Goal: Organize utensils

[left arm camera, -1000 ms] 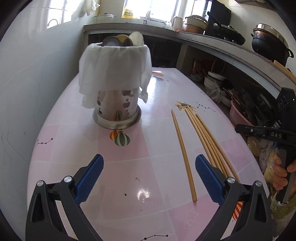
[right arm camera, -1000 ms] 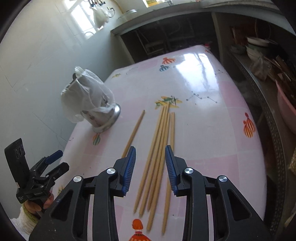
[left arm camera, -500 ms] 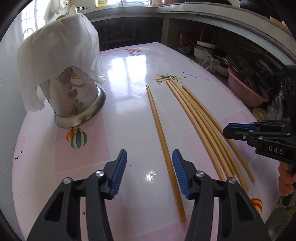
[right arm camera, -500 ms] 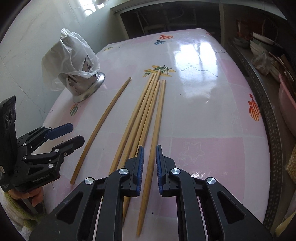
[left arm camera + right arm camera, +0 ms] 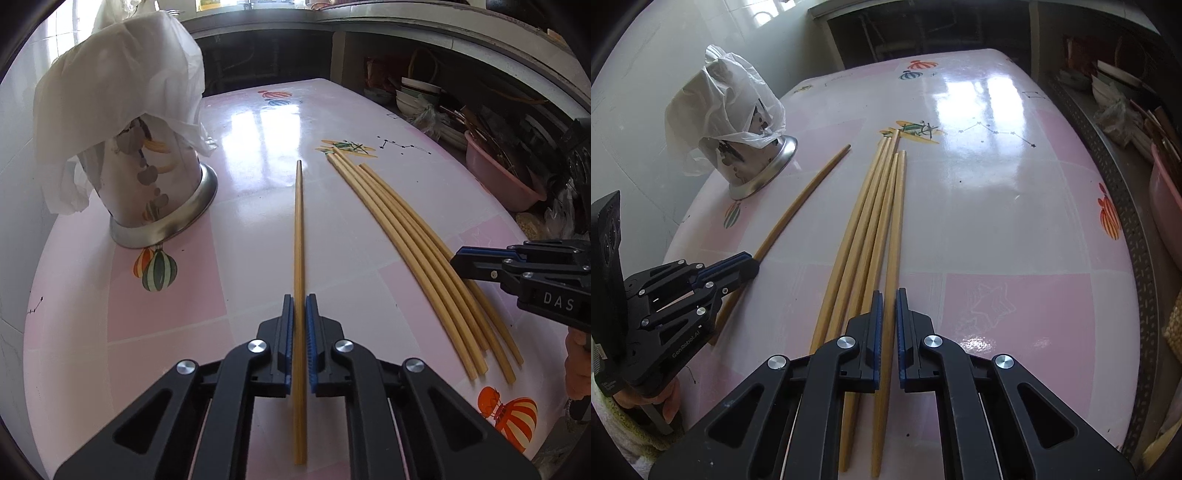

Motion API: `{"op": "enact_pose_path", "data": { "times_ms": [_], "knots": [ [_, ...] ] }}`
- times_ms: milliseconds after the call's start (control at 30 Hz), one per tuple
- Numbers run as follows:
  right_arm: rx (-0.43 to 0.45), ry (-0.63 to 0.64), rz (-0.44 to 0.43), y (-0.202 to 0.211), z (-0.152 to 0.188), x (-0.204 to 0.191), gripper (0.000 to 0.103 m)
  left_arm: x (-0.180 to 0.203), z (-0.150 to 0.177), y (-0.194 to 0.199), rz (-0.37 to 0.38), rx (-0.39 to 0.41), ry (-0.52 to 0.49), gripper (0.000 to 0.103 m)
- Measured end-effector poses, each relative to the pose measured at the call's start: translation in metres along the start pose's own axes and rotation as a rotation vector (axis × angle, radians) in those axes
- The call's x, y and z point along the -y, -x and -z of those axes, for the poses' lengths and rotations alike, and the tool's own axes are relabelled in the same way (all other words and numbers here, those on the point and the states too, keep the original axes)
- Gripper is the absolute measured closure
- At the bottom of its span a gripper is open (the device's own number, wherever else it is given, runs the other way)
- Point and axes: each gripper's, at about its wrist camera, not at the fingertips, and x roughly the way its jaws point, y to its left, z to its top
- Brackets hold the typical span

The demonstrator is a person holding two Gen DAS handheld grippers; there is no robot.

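One wooden chopstick [image 5: 298, 221] lies apart on the pink table [image 5: 258, 122], pointing away. My left gripper [image 5: 300, 299] is closing on it near its near end, and the blue pads press its sides. To the right lies a bundle of several chopsticks [image 5: 399, 229]. My right gripper [image 5: 889, 293] is closing on the bundle's rightmost chopstick [image 5: 898, 221], with the pads against it. A steel utensil holder [image 5: 162, 206] draped in a white plastic bag [image 5: 122, 92] stands at the far left. Each gripper also shows in the other's view: right gripper [image 5: 456, 260], left gripper [image 5: 753, 264].
A white tiled wall runs along the table's left side. To the right, past the table's edge, low shelves hold stacked bowls [image 5: 417, 92] and a pink basin [image 5: 498, 177]. A hand [image 5: 668, 402] grips the left gripper's handle.
Both grippers came down toward the table and their jaws went from wide apart to shut, the left around the lone chopstick, the right around the bundle's rightmost one.
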Motion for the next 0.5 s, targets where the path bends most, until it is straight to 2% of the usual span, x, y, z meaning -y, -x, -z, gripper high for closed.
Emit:
{"op": "enact_pose_path", "data": {
  "times_ms": [300,367,500],
  "knots": [
    [-0.023,0.056,-0.002,-0.002,0.009,-0.033,0.098,-0.027,0.023,0.023,-0.024,-0.036,0.117,0.097],
    [-0.03,0.05,0.002,0.0,0.012,-0.034,0.098,-0.034,0.03,0.029,-0.047,-0.051,0.145,0.097],
    [-0.057,0.02,0.009,0.008,0.021,-0.028,0.098,-0.046,0.046,0.043,-0.046,-0.083,0.197,0.097]
  ]
}}
